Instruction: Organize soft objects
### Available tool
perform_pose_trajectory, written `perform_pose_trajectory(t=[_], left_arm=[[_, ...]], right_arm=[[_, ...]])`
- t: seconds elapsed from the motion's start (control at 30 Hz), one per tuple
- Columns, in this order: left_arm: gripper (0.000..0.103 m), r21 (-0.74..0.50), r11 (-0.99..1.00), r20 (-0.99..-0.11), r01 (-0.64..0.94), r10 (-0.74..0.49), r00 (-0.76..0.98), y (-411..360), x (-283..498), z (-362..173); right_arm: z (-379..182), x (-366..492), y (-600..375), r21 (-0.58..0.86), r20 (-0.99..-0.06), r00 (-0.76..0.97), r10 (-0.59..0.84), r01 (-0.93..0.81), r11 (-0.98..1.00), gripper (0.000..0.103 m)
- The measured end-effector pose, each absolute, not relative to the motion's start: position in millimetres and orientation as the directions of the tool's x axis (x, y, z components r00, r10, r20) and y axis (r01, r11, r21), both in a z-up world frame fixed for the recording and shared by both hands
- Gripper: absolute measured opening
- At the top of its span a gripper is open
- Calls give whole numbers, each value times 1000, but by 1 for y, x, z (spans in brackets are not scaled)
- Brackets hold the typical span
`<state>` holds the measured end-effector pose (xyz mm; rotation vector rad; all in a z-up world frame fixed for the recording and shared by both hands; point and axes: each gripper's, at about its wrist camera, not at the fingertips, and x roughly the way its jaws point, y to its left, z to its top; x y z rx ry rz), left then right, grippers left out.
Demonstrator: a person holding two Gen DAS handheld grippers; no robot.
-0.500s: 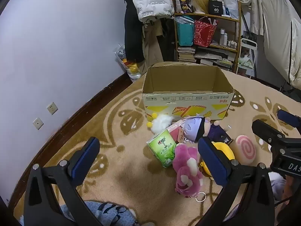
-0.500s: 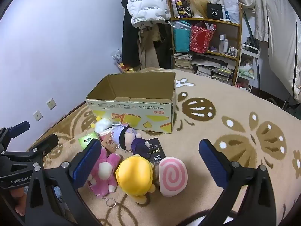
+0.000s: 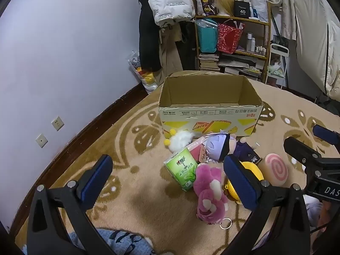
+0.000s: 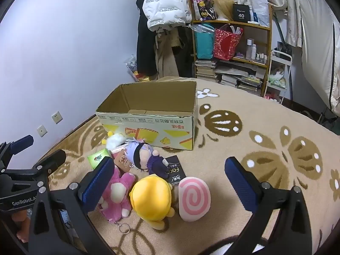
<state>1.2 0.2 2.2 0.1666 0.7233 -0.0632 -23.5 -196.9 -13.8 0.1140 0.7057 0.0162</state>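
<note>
You are holding the left gripper [image 3: 167, 181] and right gripper [image 4: 170, 182] spread wide, gripping nothing, hovering over the carpet [image 4: 265, 148], pink plush [image 4: 115, 193], yellow plush [image 4: 152, 197] and swirl cushion [image 4: 194, 198] lying before the open cardboard box [image 4: 148, 123].

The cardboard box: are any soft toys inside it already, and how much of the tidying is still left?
Nothing looks done: the part of the cardboard box that shows holds no toys. Nothing is in hand either; the left gripper and right gripper are both open and hold nothing. All is left: the pink plush, yellow plush, swirl cushion, purple-haired doll, white fluffy toy and green tissue pack lie on the carpet.
</note>
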Motion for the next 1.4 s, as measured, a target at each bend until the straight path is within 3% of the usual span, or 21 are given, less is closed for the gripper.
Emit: perform_pose_trajectory(t=[1.4], left_arm=[[103,142,982,-661,126,-1,750,-5,2,-1]], right_arm=[[-15,-24,-197,110,-645,762,53,24,994,103]])
